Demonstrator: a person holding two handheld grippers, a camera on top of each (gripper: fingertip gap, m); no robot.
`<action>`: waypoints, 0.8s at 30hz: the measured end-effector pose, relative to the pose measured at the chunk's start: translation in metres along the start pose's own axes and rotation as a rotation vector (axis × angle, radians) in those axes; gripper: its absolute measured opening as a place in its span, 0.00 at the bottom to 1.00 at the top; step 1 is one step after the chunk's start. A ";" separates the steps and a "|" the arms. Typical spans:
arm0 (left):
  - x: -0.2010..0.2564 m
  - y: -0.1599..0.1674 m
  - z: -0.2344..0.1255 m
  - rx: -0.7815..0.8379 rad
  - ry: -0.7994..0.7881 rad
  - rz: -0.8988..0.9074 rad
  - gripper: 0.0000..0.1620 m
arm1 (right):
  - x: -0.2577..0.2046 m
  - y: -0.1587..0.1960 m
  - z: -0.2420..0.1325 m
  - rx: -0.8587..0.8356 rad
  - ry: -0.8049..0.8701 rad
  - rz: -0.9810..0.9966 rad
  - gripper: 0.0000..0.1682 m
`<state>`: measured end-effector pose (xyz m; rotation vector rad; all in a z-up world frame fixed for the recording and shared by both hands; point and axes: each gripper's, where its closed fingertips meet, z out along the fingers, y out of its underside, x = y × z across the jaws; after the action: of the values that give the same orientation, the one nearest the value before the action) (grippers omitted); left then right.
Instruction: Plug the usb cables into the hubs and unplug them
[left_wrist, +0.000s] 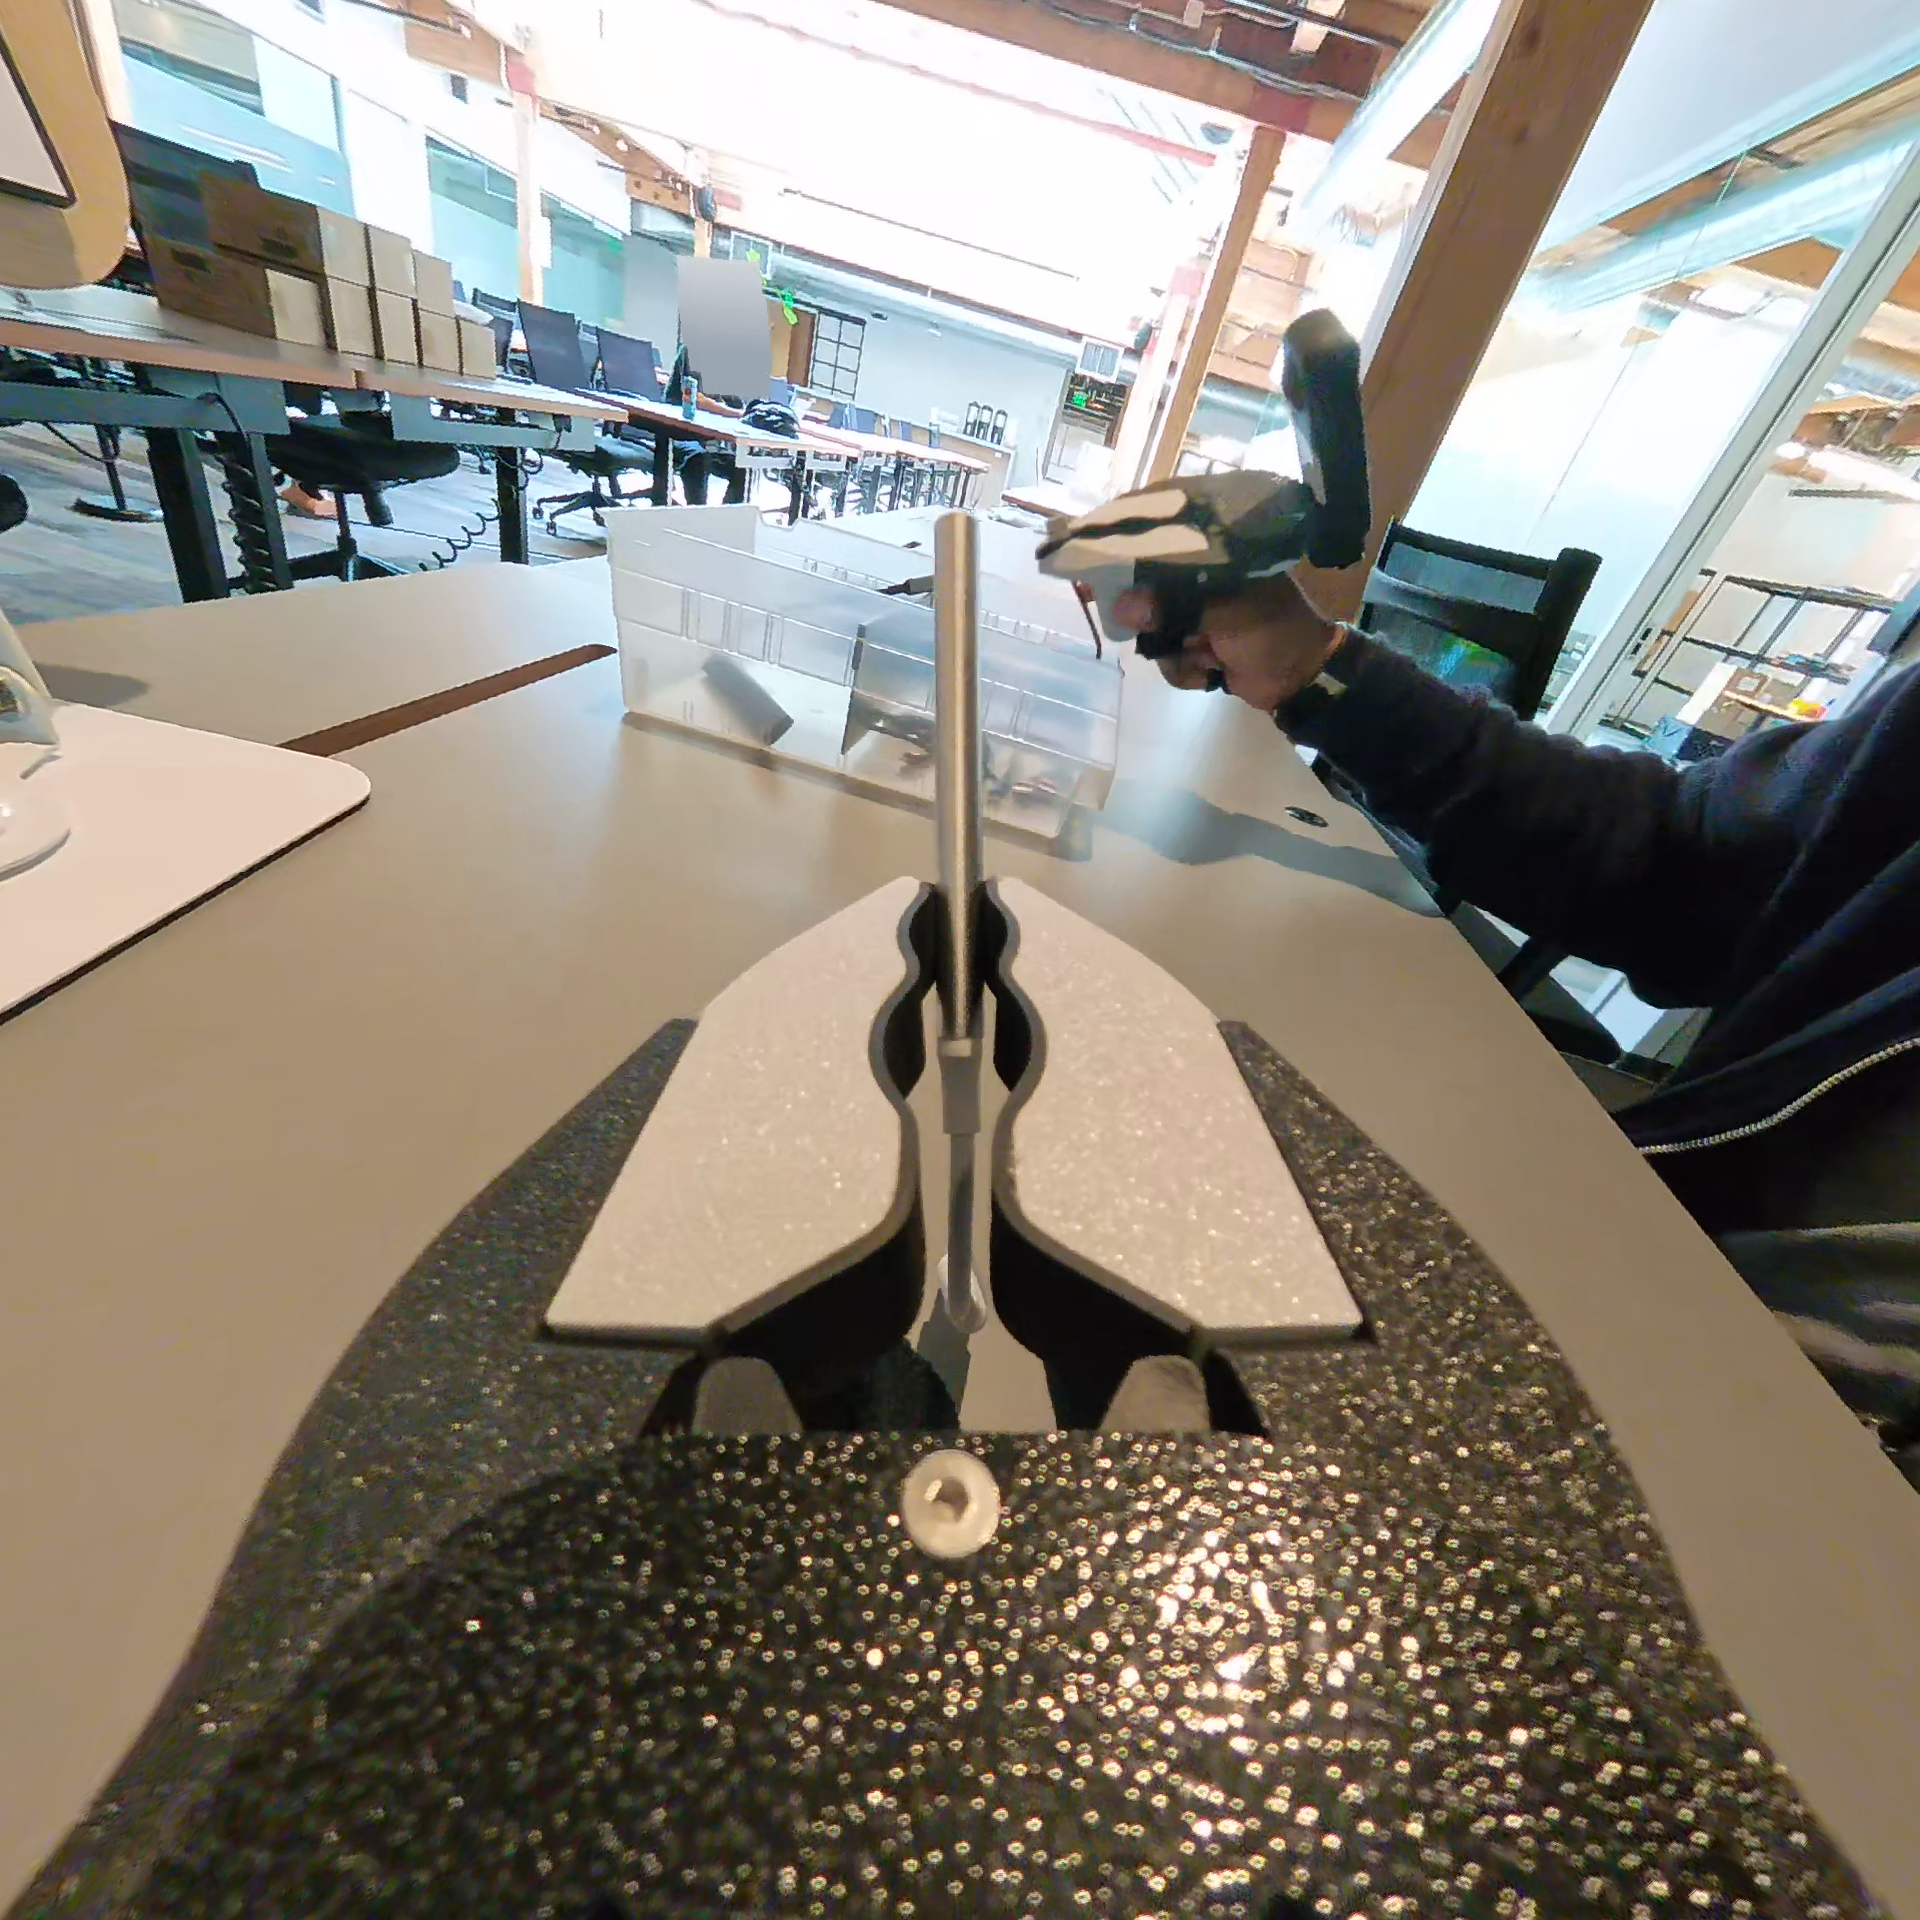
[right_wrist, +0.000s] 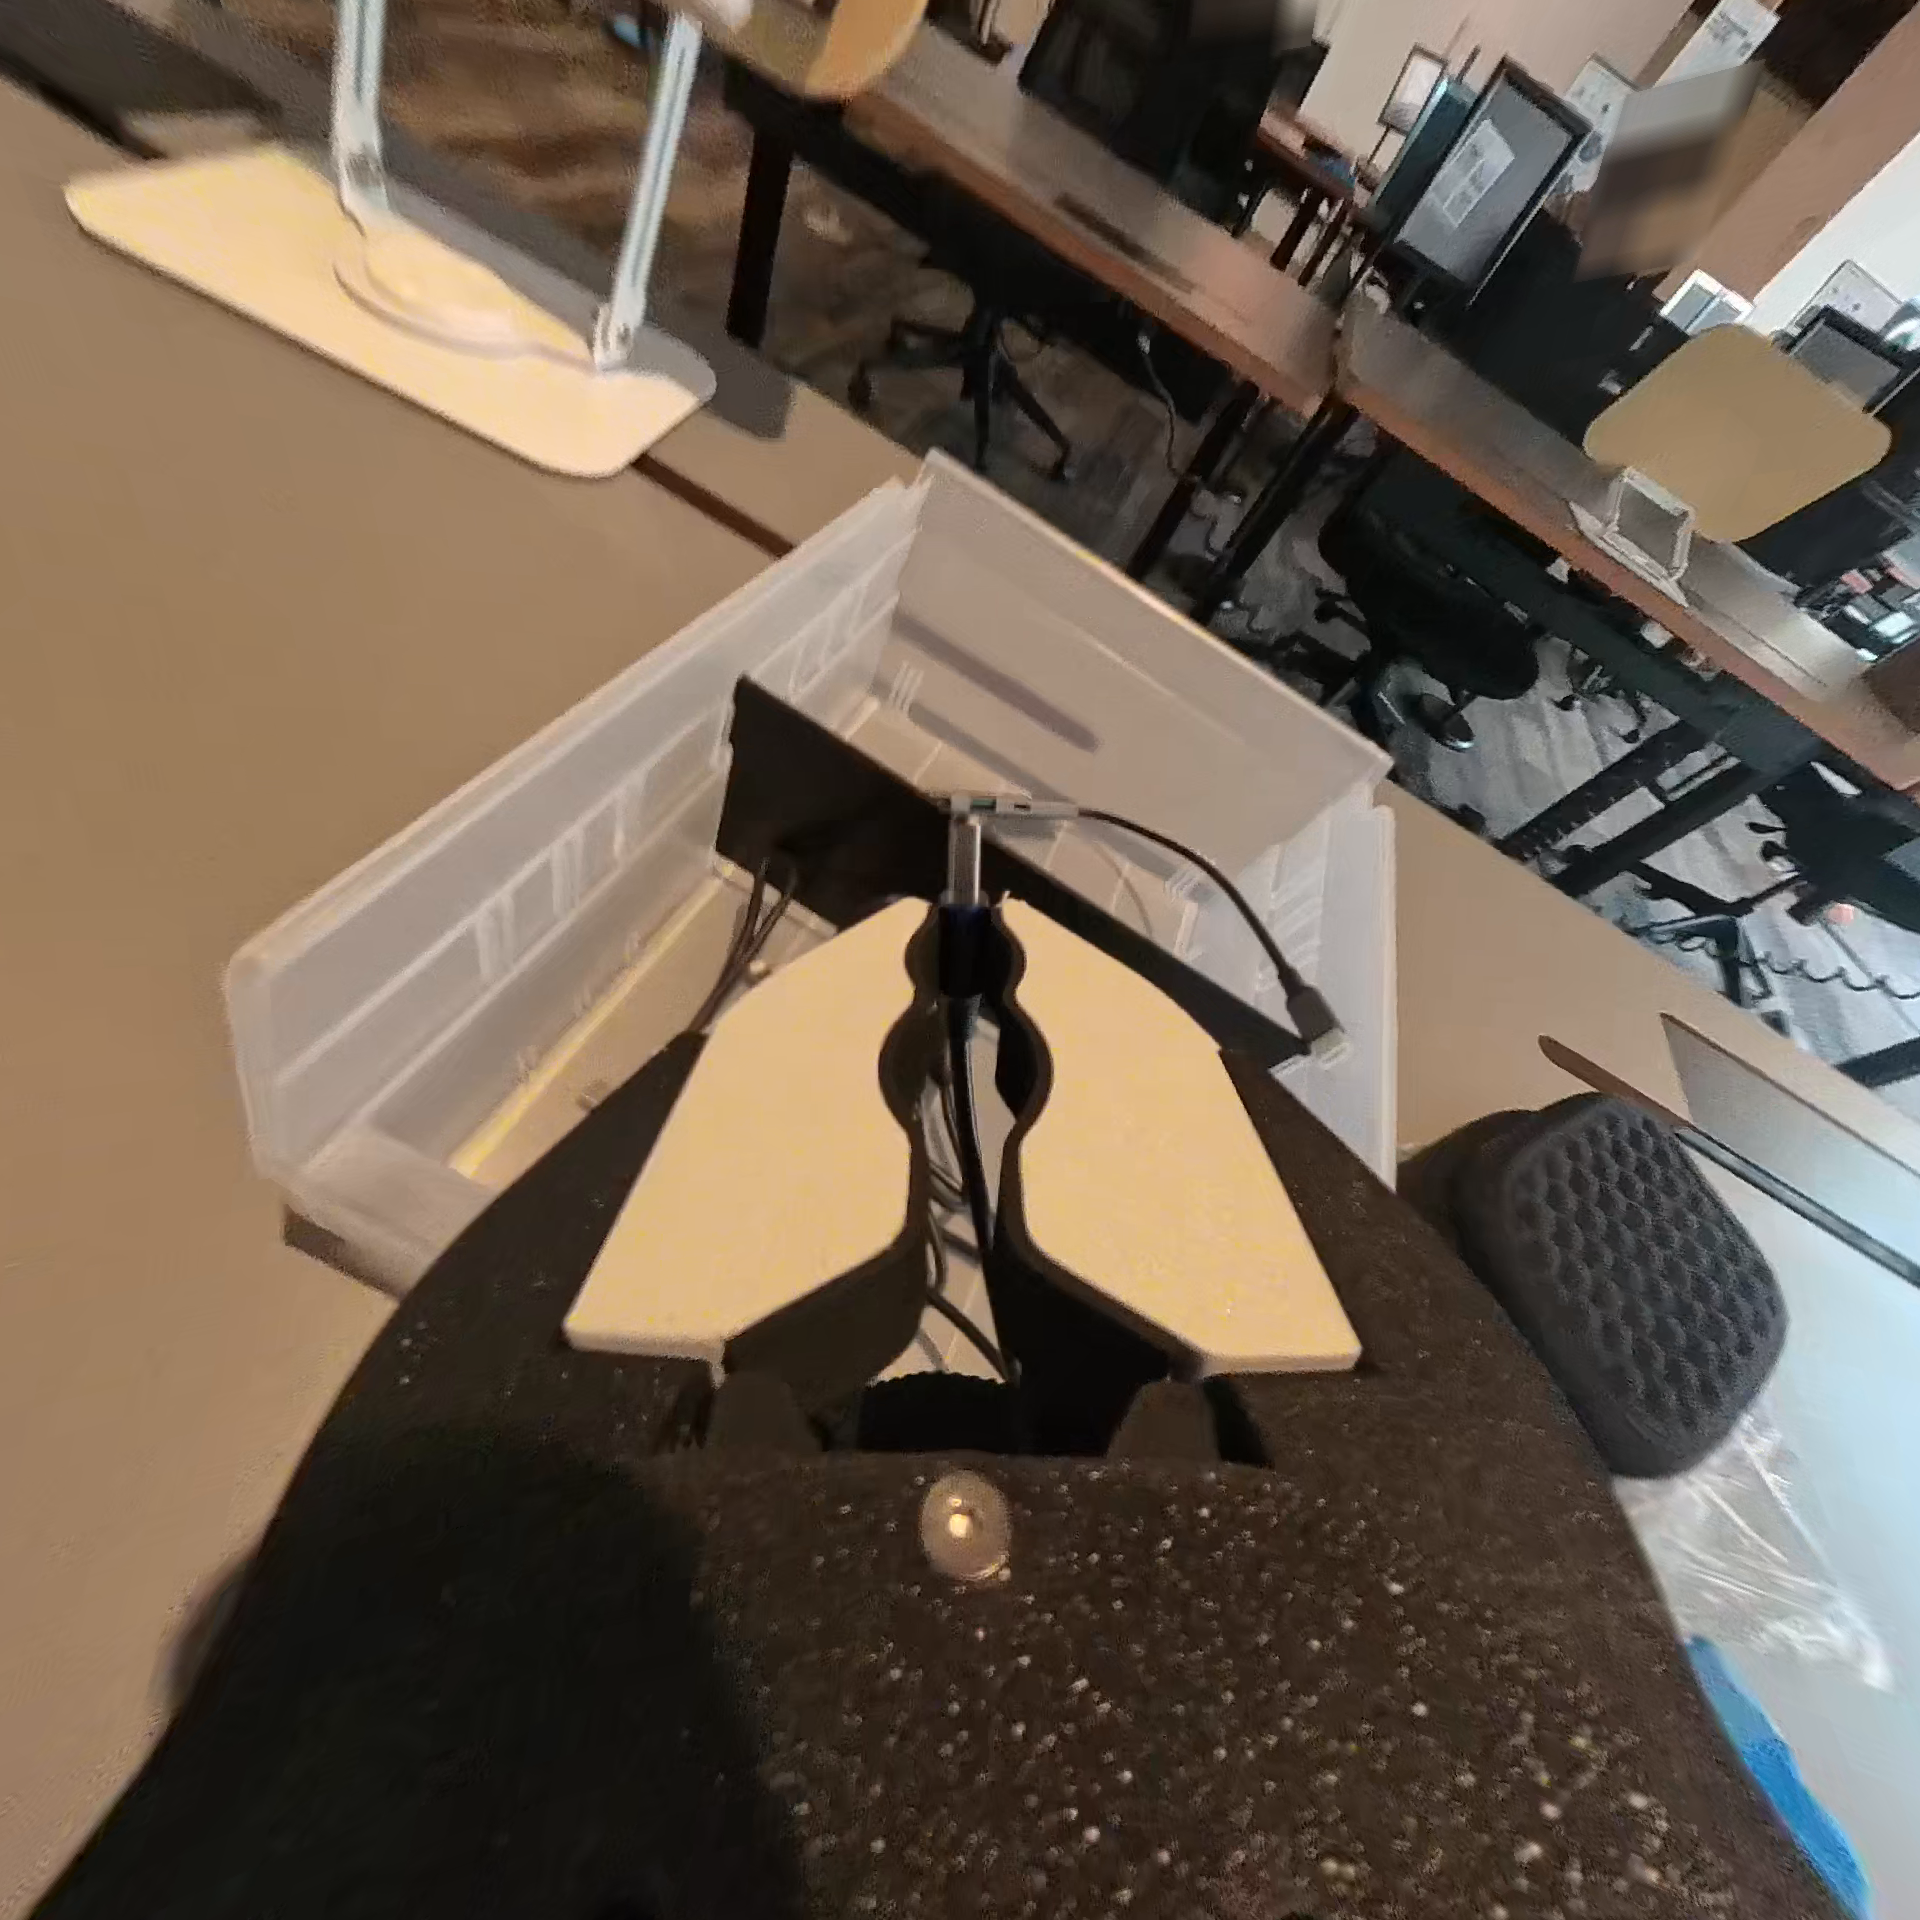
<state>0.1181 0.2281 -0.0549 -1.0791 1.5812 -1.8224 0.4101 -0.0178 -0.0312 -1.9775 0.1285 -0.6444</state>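
While motion blurs the bin (right_wrist: 582, 935), each gripper (left_wrist: 958, 904) (right_wrist: 964, 920) clamps something: left a hub (left_wrist: 956, 727), right a plug (right_wrist: 964, 951).

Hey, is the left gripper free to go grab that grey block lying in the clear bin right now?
Probably not yet. The left gripper is shut on a slim silver hub, so it would have to let that go first. The grey block itself lies uncovered in the open-topped clear bin ahead.
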 end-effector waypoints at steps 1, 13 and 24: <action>0.000 0.000 0.000 -0.001 0.004 -0.002 0.04 | -0.003 0.006 0.002 -0.030 0.002 -0.027 0.04; 0.010 0.004 0.009 -0.020 0.046 -0.005 0.04 | 0.005 0.037 0.011 -0.259 -0.019 -0.086 0.26; 0.015 0.005 0.013 -0.025 0.059 -0.001 0.04 | 0.056 0.054 0.042 -0.435 0.046 -0.225 0.29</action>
<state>0.1196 0.2075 -0.0562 -1.0469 1.6416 -1.8552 0.4883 -0.0306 -0.0705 -2.4194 0.0790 -0.8627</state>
